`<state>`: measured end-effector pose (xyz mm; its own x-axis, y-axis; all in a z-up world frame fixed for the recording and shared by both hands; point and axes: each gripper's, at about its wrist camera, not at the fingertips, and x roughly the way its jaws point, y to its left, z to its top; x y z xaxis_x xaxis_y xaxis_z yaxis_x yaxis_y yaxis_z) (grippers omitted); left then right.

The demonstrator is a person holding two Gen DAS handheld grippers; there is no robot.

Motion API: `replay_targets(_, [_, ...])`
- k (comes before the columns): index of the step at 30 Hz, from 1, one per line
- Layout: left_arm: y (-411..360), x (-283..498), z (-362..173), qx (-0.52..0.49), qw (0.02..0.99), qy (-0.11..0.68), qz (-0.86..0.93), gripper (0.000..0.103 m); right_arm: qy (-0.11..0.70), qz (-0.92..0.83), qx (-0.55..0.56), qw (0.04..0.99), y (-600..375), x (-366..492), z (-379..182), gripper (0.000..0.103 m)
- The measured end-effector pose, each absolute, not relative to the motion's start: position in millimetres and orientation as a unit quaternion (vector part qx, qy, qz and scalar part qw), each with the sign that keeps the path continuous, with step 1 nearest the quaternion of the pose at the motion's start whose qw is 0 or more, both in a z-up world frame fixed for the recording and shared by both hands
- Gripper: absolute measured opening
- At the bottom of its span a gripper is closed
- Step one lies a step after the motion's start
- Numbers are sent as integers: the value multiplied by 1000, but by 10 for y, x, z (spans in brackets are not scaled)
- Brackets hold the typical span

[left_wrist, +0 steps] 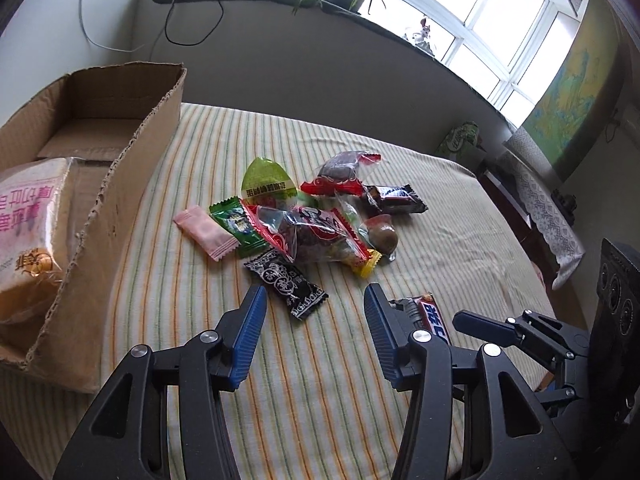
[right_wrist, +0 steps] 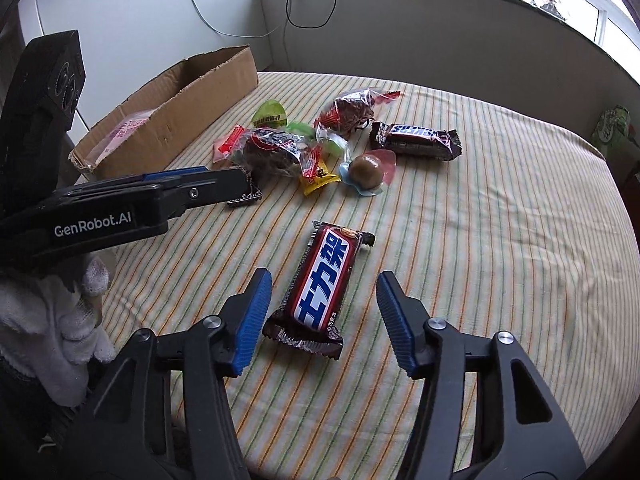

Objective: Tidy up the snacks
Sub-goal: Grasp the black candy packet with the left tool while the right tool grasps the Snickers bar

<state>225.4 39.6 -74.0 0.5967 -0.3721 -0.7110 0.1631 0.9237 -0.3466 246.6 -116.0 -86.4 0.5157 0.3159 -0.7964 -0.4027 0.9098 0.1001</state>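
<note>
Nearest the right wrist camera, a brown chocolate bar (right_wrist: 318, 294) lies flat on the striped surface (right_wrist: 500, 240), between the open, untouching pads of the right gripper (right_wrist: 324, 304). Beyond it sits a loose pile of wrapped snacks (left_wrist: 316, 216). Above a black wrapped candy (left_wrist: 290, 282), the left gripper (left_wrist: 316, 320) is open and empty. A cardboard box (left_wrist: 120, 184) holding a bread bag (left_wrist: 28, 232) stands left.

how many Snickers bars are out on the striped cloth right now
2: one Snickers bar lies between the right gripper's open fingers; the other Snickers bar lies at the pile's far right. More may hide underneath.
</note>
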Motion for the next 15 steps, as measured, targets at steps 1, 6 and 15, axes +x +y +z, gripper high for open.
replay_targets(1, [394,2285,-756,-122,884,426,-147,50,447,208,-48,868,-1156,2471,-875,54])
replay_targets(6, [301,2396,-840,-101,883,437,-135,50,450,209,-47,867,-1138,2511,-933,51])
replay_targets(15, [215,2503,-888,-61,886,442,-124,50,444,199,-65,871,-1067,2548,-963,45])
